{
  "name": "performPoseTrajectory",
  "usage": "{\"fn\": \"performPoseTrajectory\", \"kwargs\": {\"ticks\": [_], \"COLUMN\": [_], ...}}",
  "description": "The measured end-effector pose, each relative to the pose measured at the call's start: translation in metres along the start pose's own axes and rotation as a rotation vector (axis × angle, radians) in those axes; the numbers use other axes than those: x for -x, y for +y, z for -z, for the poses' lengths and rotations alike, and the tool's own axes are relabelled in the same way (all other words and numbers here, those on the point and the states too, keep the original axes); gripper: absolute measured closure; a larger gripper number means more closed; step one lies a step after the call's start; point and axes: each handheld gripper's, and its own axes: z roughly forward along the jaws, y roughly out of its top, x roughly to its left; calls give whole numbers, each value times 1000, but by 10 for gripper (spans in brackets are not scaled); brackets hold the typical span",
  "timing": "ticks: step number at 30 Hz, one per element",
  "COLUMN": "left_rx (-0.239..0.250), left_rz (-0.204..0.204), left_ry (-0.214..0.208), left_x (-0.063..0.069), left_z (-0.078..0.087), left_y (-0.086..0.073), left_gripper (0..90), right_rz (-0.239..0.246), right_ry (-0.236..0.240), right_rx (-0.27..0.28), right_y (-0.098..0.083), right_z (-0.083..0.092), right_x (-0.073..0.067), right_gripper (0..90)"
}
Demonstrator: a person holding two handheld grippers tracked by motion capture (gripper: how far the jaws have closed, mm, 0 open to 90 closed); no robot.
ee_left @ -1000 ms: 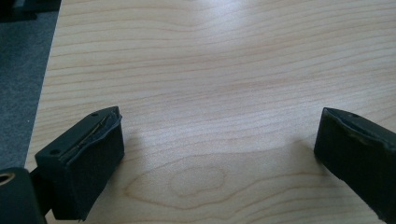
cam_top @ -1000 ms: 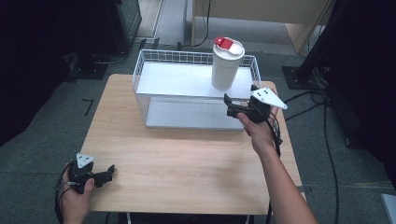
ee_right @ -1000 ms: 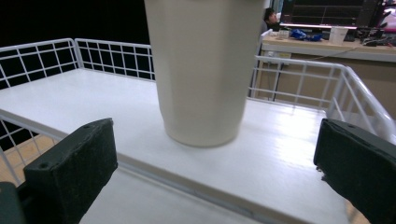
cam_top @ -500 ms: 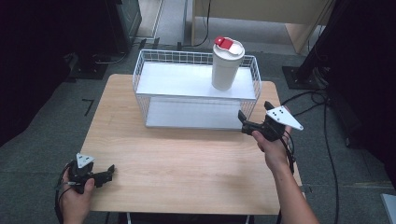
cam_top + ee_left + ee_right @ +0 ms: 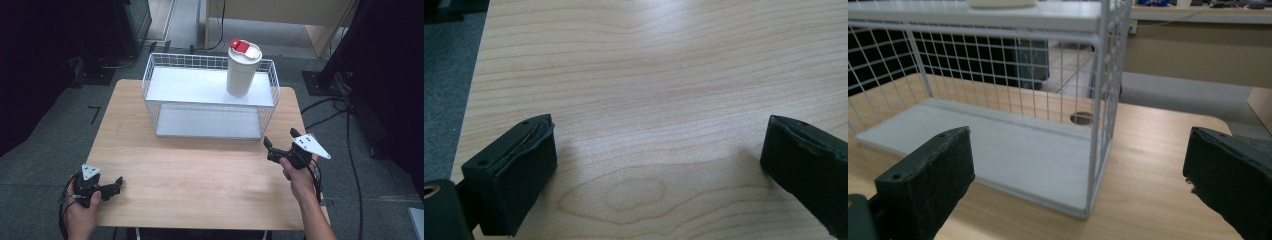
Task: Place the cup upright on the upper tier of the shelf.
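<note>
Left hand (image 5: 80,212) sits at the near left corner of the wooden table (image 5: 200,175), forearm coming in from below. It holds the left gripper (image 5: 116,184) low over the wood, jaws pointing right, spread wide w/ nothing between them. Right hand (image 5: 298,172) is at the right edge, forearm angled up from the bottom. The right gripper (image 5: 280,141) points left toward the front right corner of the rack, jaws also wide apart and empty.

Count: 2 grippers, 1 white wire rack (image 5: 210,97) at the back centre, 1 white cup (image 5: 242,70) w/ red lid tab standing upright on the rack's top shelf, right side. Lower shelf bare.
</note>
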Motion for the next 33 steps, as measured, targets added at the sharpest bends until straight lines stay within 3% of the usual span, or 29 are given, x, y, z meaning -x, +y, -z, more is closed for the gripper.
{"fn": "performPoseTrajectory", "kwargs": {"ticks": [11, 21, 33], "left_rx": [0, 1, 1], "left_rz": [0, 0, 1], "left_ry": [0, -1, -1], "left_x": [0, 0, 0], "left_z": [0, 0, 0], "left_y": [0, 0, 0], "left_gripper": [20, 20, 20], "right_rz": [-42, -58, -68], "right_ry": [-64, -86, -125], "right_rx": [-65, -130, -209], "right_y": [-39, -71, -93], "right_z": [17, 37, 61], "right_x": [21, 33, 44], "right_gripper": [1, 1, 1]}}
